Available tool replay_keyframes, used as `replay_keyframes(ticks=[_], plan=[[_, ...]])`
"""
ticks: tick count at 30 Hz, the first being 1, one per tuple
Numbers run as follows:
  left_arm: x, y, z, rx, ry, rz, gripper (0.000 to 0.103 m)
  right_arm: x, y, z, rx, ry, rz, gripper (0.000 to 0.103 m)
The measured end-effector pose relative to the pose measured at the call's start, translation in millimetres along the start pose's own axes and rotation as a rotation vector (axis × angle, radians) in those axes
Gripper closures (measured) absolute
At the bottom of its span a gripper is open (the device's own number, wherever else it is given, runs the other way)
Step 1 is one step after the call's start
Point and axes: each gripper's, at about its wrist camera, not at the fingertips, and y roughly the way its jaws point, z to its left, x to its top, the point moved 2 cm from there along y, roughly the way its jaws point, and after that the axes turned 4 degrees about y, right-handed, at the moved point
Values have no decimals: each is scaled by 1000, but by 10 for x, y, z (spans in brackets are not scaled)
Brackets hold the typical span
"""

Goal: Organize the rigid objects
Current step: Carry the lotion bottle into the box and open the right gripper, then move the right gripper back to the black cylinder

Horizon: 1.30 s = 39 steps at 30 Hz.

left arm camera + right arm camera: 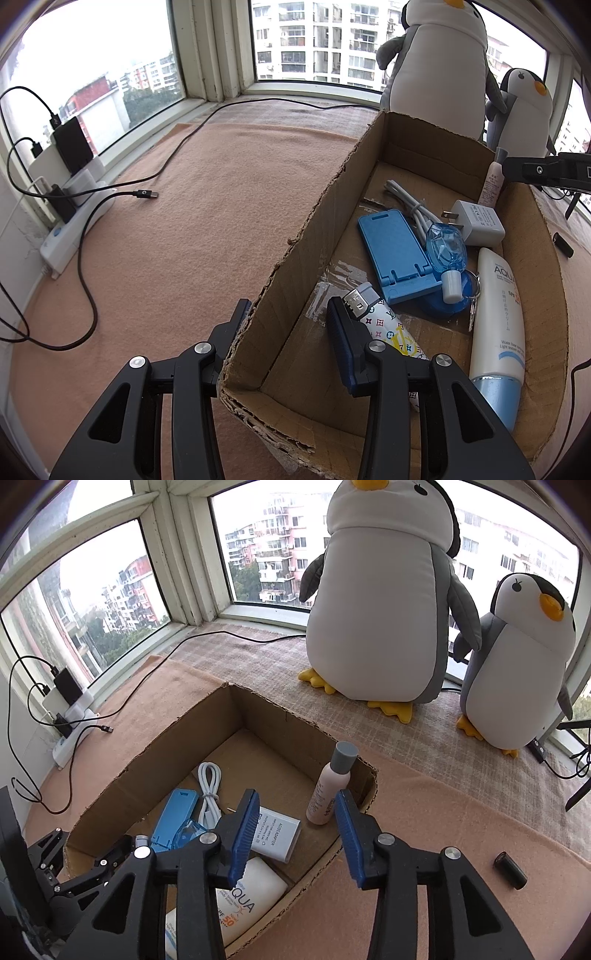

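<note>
An open cardboard box (pixel 317 229) (pixel 147 775) sits on a peach blanket. In it lie a blue phone stand (pixel 391 251), a white cable (pixel 410 203), a white adapter (pixel 277 834), a blue sanitizer bottle (pixel 445 247), a patterned lighter (pixel 384 328) and a white sunscreen tube (pixel 498 325). A pink bottle (pixel 328 794) with a grey cap stands upright in the box's far right corner. My right gripper (pixel 297 797) is open just in front of that bottle, not touching it. My left gripper (pixel 290 317) is open and straddles the box's left wall. A small black cylinder (pixel 511 874) lies on the blanket right of the box.
Two plush penguins (pixel 380 609) (pixel 517 657) stand by the window behind the box. At the far left, a white power strip (pixel 74 229) holds chargers, and a black cable (pixel 144 194) trails across the blanket. Black stand legs (pixel 576 797) lean at the right edge.
</note>
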Motion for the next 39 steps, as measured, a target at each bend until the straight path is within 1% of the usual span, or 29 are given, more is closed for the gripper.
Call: replay_keyframes(ticks=[6, 8, 10, 13, 19, 27, 32, 39], plan=[[1, 0, 0, 0, 0, 0, 64, -13, -65, -42, 14, 19, -11, 59], [0, 0, -2, 0, 0, 0, 64, -44, -129, -87, 23, 32, -24, 51], [1, 0, 0, 0, 0, 0, 64, -93, -200, -157, 20, 38, -35, 49], [1, 0, 0, 0, 0, 0, 64, -182, -292, -323, 5, 57, -41, 48], [0, 0, -2, 0, 1, 0, 64, -352, -438, -731, -1, 149, -41, 46], [1, 0, -1, 0, 0, 0, 64, -559, -635, -1212, -43, 222, -50, 46], [1, 0, -2, 1, 1, 0, 63, -674, -688, -1483, -66, 268, -45, 37], [0, -1, -3, 1, 1, 0, 63, -750, -672, -1753, -99, 287, -35, 36]])
